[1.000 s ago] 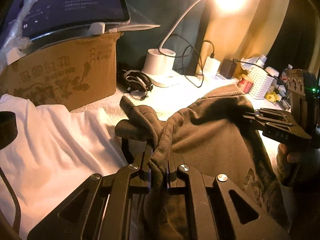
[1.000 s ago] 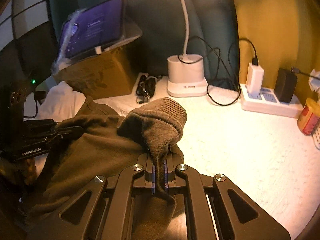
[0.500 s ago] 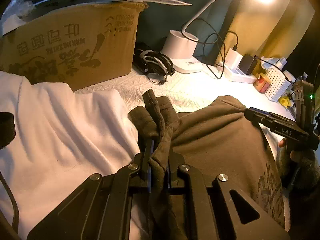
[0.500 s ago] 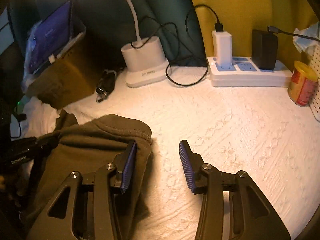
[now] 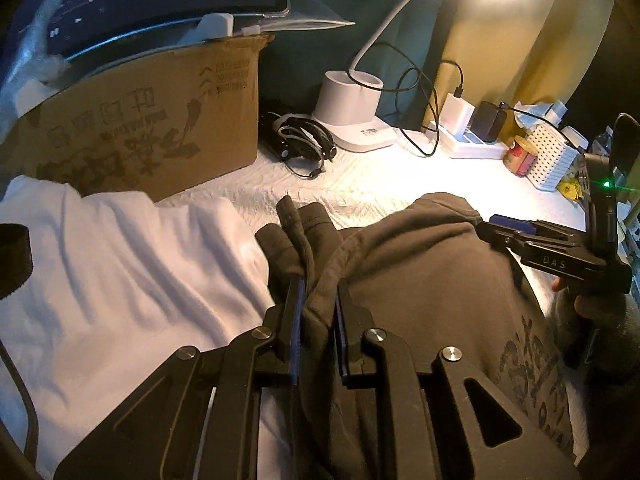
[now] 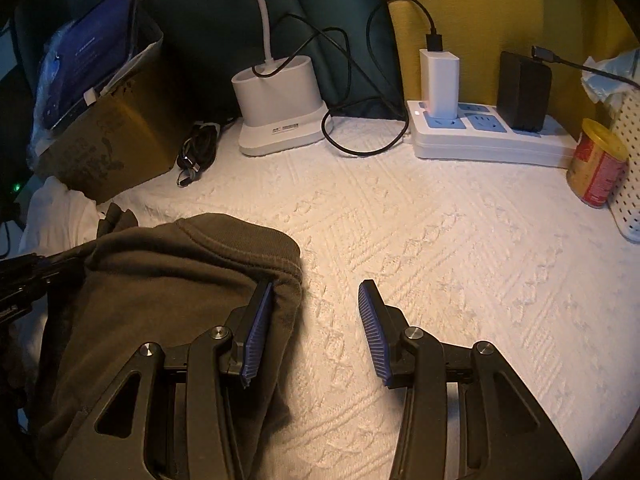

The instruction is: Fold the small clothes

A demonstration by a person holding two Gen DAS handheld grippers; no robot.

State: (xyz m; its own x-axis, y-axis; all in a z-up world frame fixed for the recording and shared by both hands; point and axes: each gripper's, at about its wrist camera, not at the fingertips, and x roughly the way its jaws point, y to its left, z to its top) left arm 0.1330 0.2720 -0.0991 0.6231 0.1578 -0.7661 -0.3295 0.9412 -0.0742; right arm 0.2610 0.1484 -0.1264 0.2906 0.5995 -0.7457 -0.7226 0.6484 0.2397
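The white textured bedspread [image 6: 460, 240] spreads ahead of both grippers, and on it, to the left of the right gripper [image 6: 316, 328], lies the olive sweatshirt [image 6: 160, 280], its long axis running from near the camera away toward the cardboard box [image 6: 100, 148]. The right gripper stands half open with nothing pinched; its left pad rests against the garment's folded edge while the right pad hangs over bare cover. The left gripper [image 5: 318, 320] is the nearer hand to the work: its jaws have just been opening and stand narrow, a bunched ridge of the olive fabric between them, seemingly no longer pressed hard. Left of it a white garment [image 5: 120, 280] lies partly under the sweatshirt. Farther ahead stand the lamp base [image 6: 280, 108], the power strip [image 6: 492, 140] and a small red tin [image 6: 596, 168], all well clear of the next fold.
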